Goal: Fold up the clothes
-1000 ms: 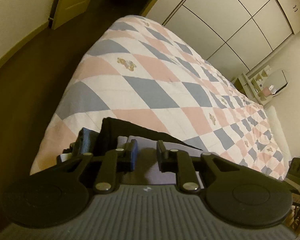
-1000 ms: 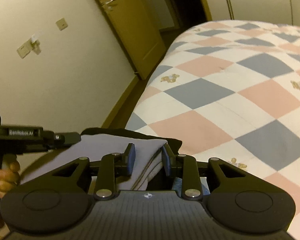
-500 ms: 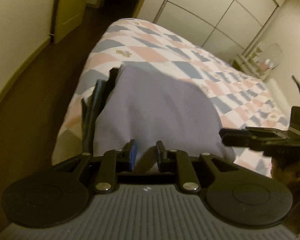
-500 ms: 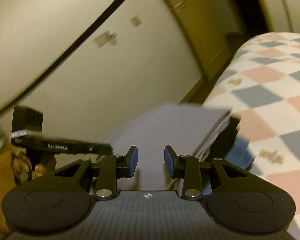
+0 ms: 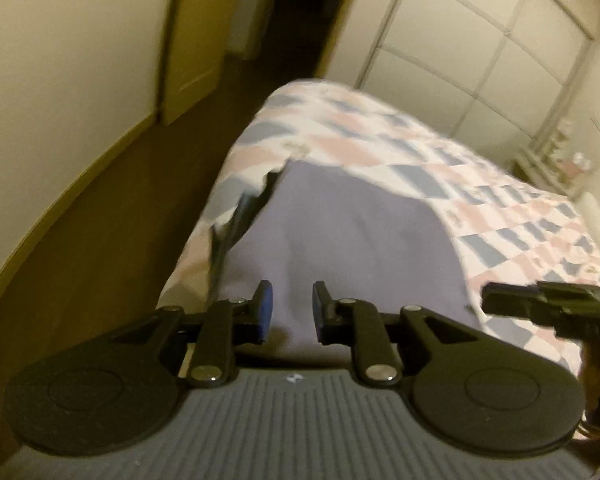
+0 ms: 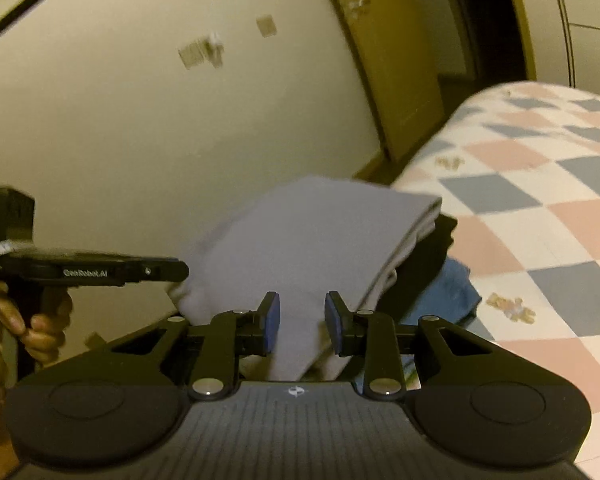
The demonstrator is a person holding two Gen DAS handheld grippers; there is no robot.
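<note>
Stack of folded clothes [image 6: 324,232], grey piece on top, dark and blue ones under it, at the bed's [image 6: 540,200] near corner. Left gripper [image 5: 292,306] clamped on the grey piece's near edge. Right gripper [image 6: 302,316] jaws closing, grey fabric between them.

The room is dim, with a warm yellow light. Both views are blurred by motion: the quilt pattern on the bed [image 5: 400,148] smears, and the wall plates [image 6: 198,54] too. Straight lines bend strongly near the dark fisheye corners.
</note>
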